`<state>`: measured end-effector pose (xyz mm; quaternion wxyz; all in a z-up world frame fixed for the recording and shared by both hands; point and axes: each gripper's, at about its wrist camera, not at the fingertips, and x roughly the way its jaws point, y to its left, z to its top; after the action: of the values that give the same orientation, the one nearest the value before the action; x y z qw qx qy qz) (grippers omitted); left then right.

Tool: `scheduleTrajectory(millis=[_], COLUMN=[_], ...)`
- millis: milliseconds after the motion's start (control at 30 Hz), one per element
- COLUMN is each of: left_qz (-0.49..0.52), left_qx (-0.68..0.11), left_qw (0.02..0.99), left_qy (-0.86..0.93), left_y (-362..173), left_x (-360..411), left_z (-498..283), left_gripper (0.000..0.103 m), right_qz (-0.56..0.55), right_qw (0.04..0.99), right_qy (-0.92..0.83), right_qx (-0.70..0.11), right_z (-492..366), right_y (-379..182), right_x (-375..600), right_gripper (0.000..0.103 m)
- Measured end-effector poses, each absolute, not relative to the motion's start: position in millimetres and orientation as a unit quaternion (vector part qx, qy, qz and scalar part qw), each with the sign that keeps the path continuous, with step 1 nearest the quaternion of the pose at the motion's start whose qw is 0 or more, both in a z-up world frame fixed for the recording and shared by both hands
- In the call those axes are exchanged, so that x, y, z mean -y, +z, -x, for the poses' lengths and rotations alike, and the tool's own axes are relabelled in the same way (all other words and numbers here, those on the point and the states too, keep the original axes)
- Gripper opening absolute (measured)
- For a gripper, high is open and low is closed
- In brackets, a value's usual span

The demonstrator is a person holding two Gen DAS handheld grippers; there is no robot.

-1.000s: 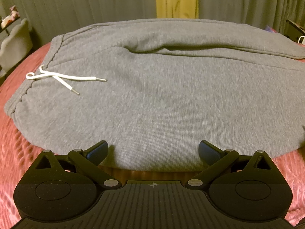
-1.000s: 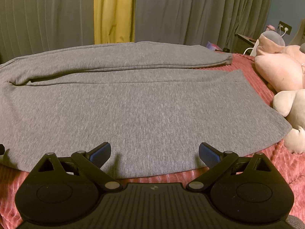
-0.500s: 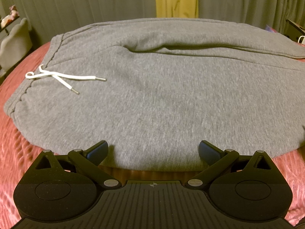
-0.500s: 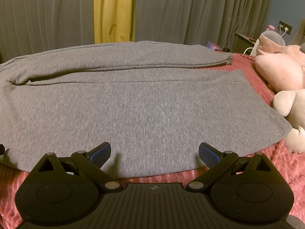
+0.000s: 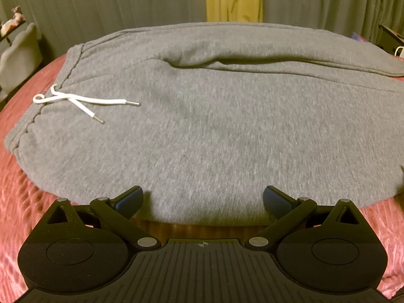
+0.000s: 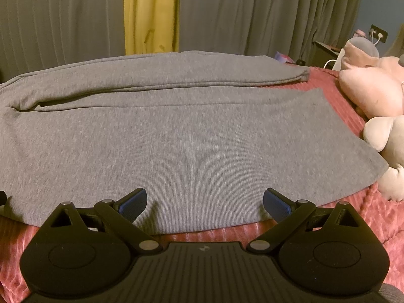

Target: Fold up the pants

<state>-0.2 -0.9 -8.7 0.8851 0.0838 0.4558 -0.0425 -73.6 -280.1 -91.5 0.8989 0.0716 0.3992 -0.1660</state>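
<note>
On the bed, over a pink ribbed bedspread (image 6: 373, 217), the grey sweatpants (image 5: 214, 131) are laid out flat, waistband to the left, legs running off to the right, not folded yet. Both claws sit at the near edge of the fabric with jaws spread wide and nothing in them: left claw (image 5: 202, 199) near the hip, right claw (image 6: 205, 199) further down the near leg.

Looks to me like the step is grabbing that near edge to fold the near leg over the far one. Imo get one finger under the hem edge and one on top at both spots, pinch both layers, then lift both hands together and level so the leg goes over without twisting. Match the outer seams before letting go. I'd tuck the white drawstring (image 5: 83, 101) in or it'll end up bunched in the fold.

Left wrist view is the only one showing the waistband and drawstring, plus a grey chair (image 5: 17, 55). Right wrist view is the only one with the leg cuffs (image 6: 306, 74) and the plush toys (image 6: 373, 93) crowding the right side
</note>
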Motion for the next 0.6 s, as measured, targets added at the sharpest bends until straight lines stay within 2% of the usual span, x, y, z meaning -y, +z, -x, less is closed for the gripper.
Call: scheduleTrajectory(millis=[600], left_qz=[-0.086], left_qx=[-0.460], left_qw=[0.883], left_qy=[-0.043], left_y=[-9.1], left_x=[1.9], left_z=[-1.0], left_gripper=[0.103], right_qz=[-0.076], right_qw=[0.894], right_qy=[-0.169], right_qx=[-0.408], right_z=[69.7], right_y=[-92.0], right_x=[280.6], right_gripper=[0.099])
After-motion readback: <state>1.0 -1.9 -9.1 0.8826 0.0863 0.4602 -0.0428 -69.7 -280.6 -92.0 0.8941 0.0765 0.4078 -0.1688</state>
